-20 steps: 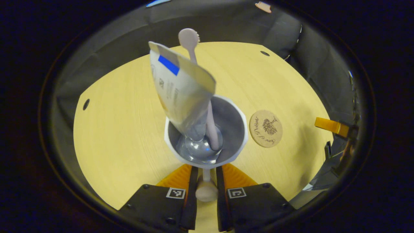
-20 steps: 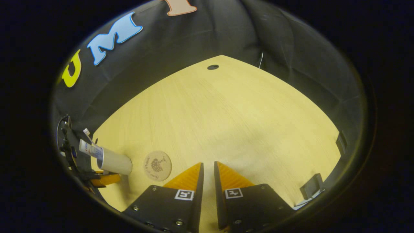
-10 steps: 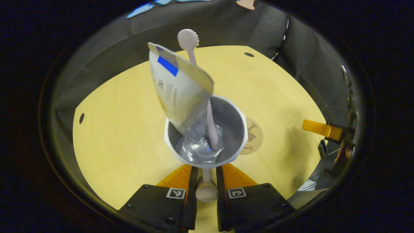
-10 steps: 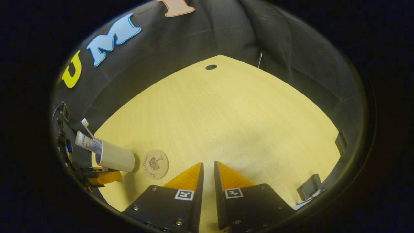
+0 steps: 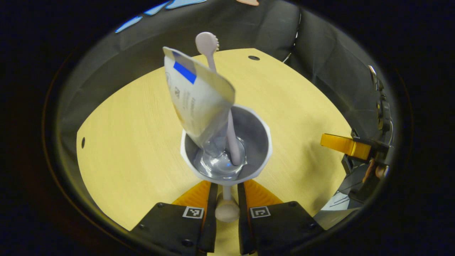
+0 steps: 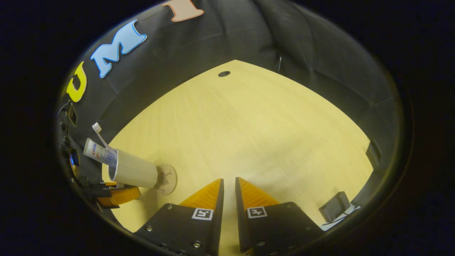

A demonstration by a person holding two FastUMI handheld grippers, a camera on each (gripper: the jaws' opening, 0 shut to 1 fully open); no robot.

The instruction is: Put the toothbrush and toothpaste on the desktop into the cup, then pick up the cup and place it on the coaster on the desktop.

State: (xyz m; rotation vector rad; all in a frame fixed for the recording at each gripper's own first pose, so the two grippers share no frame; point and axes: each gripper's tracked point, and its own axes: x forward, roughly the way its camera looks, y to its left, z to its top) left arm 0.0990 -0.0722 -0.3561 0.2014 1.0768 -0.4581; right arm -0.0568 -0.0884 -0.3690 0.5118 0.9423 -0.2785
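While the cup holds the toothbrush and toothpaste, the left gripper fingers clench its handle above the tabletop, partly over the coaster. The right gripper is nearly closed, grasping nothing.

One cup, one toothbrush, one toothpaste tube, one coaster, and two hand-held grippers.

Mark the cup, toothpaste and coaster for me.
cup [image 6: 137,173], right gripper view, on its white side wall.
toothpaste [image 5: 199,97], left gripper view, mid tube.
coaster [image 6: 170,179], right gripper view, on the exposed part beside the cup.
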